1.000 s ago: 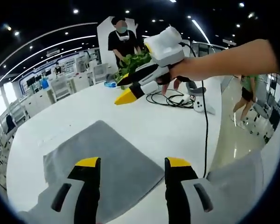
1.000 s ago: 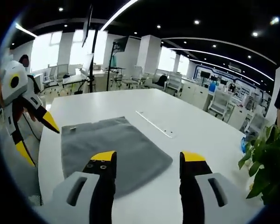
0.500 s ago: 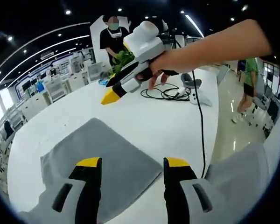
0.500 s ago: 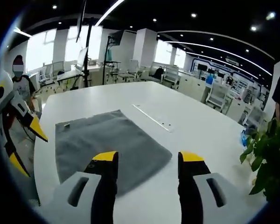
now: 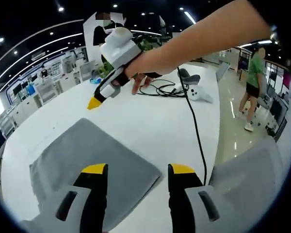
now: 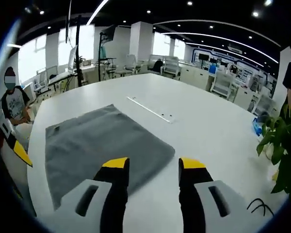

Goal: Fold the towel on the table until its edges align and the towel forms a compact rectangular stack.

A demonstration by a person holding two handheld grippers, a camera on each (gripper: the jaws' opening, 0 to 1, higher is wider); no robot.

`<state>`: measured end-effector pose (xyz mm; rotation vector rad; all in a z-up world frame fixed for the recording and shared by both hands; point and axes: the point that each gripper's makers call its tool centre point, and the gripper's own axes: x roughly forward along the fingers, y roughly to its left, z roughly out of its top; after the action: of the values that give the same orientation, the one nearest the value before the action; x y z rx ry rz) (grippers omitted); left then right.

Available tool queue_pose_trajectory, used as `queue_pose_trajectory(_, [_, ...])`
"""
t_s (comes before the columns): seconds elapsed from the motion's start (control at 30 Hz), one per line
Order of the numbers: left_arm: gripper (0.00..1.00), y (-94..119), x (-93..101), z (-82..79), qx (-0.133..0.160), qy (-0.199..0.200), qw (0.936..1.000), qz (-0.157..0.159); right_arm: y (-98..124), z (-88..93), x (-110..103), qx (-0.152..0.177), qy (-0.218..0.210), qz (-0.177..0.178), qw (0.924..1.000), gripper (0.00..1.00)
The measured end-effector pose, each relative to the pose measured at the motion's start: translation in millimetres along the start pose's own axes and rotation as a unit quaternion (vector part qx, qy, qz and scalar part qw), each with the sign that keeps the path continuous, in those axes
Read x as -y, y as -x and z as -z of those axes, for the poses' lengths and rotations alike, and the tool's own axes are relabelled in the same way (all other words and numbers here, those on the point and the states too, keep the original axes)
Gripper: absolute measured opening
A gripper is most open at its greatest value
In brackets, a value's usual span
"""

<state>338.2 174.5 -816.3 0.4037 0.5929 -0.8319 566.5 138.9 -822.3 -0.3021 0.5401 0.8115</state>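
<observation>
— What do we have in the right gripper view?

— The right gripper (image 6: 151,166) hangs over the white table (image 6: 203,131), its 2 yellow-tipped jaws apart with nothing between them. The grey towel (image 6: 99,143) lies flat just beyond the tips.

— Anything else?

— We see the left gripper (image 6: 14,148) at the left edge, a green plant (image 6: 281,145) on the right, and a thin white strip (image 6: 149,110) past the towel.

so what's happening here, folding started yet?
Not yet. A person holds a claw in each hand above a white table. The grey towel lies flat and spread out, unfolded. The left claw hangs over the towel's near edge, jaws apart and empty. The right claw hovers over another edge, also open; in the left gripper view it sits above the table, touching nothing.
</observation>
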Motion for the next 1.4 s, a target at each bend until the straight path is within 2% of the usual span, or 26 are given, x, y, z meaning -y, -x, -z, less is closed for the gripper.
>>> queue_pose_trajectory(0.17, [0.46, -14, 7.4, 10.3, -0.010, -0.009, 0.9995, 0.027, -24, 6.4, 9, -0.010, -0.011, -0.006, 0.9999, 0.40])
queue_pose_trajectory(0.37, [0.42, -36, 18.3, 25.6, -0.024, 0.009, 0.9982, 0.054, -43, 10.9, 13, -0.023, -0.018, -0.011, 0.9995, 0.40])
queue_pose_trajectory(0.43, [0.41, -40, 20.9, 28.9, -0.026, 0.010, 0.9977, 0.061, -51, 14.6, 16, -0.028, -0.024, -0.017, 0.9992, 0.41])
queue_pose_trajectory(0.73, [0.33, -62, 36.0, 37.6, -0.043, 0.007, 0.9944, 0.096, -74, 23.9, 28, -0.036, -0.044, -0.006, 0.9983, 0.40])
queue_pose_trajectory(0.87, [0.32, -70, 38.6, 41.7, -0.050, -0.002, 0.9936, 0.101, -84, 29.0, 34, -0.042, -0.053, -0.006, 0.9977, 0.39])
queue_pose_trajectory(0.93, [0.30, -75, 39.0, 45.9, -0.058, -0.001, 0.9930, 0.103, -81, 29.5, 29, -0.043, -0.061, -0.006, 0.9972, 0.38])
queue_pose_trajectory(1.1, [0.27, -79, 40.4, 52.9, -0.069, -0.010, 0.9920, 0.106, -100, 38.0, 39, -0.045, -0.070, -0.004, 0.9965, 0.36])
queue_pose_trajectory(1.2, [0.24, -80, 37.4, 54.6, -0.070, -0.013, 0.9921, 0.103, -100, 39.0, 40, -0.044, -0.077, -0.001, 0.9961, 0.35])
queue_pose_trajectory(1.4, [0.18, -82, 33.1, 55.0, -0.072, -0.023, 0.9924, 0.098, -110, 37.9, 40, -0.033, -0.118, 0.003, 0.9925, 0.33])
